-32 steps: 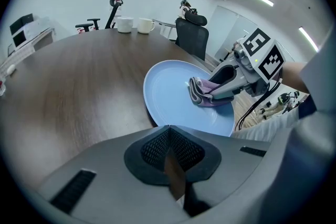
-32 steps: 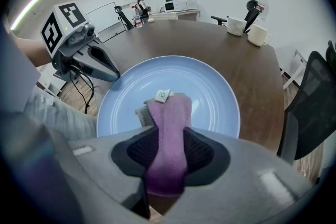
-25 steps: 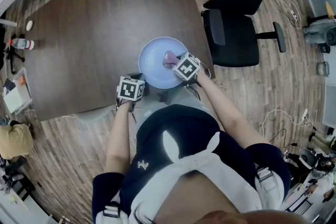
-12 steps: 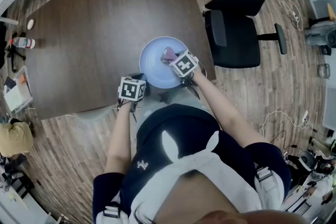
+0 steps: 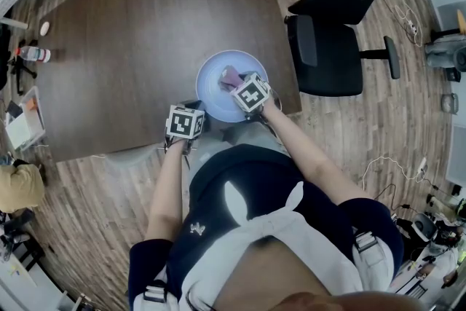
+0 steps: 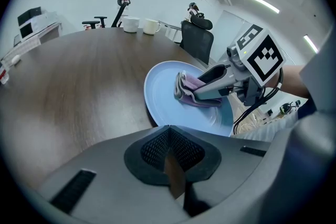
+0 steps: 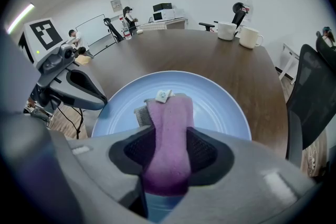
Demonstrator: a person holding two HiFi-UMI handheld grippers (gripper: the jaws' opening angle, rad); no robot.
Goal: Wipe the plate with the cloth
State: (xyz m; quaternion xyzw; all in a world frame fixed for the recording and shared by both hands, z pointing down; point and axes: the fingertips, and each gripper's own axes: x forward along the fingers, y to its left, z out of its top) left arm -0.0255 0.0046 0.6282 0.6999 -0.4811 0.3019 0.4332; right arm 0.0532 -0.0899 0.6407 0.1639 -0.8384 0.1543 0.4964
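The right gripper (image 7: 169, 135) is clamped on a folded purple cloth (image 7: 169, 110), which runs out between its jaws and lies pressed on the pale blue plate (image 7: 223, 107). A small white tag shows at the cloth's far end. The plate sits on the dark wooden table (image 5: 131, 33), at the edge nearest the person. The left gripper (image 6: 169, 132) has its jaws drawn together with nothing seen in them, their tips just beside the plate's near rim. Two white cups (image 7: 239, 34) stand at the table's far end, and a black office chair (image 5: 331, 47) is beside the table.
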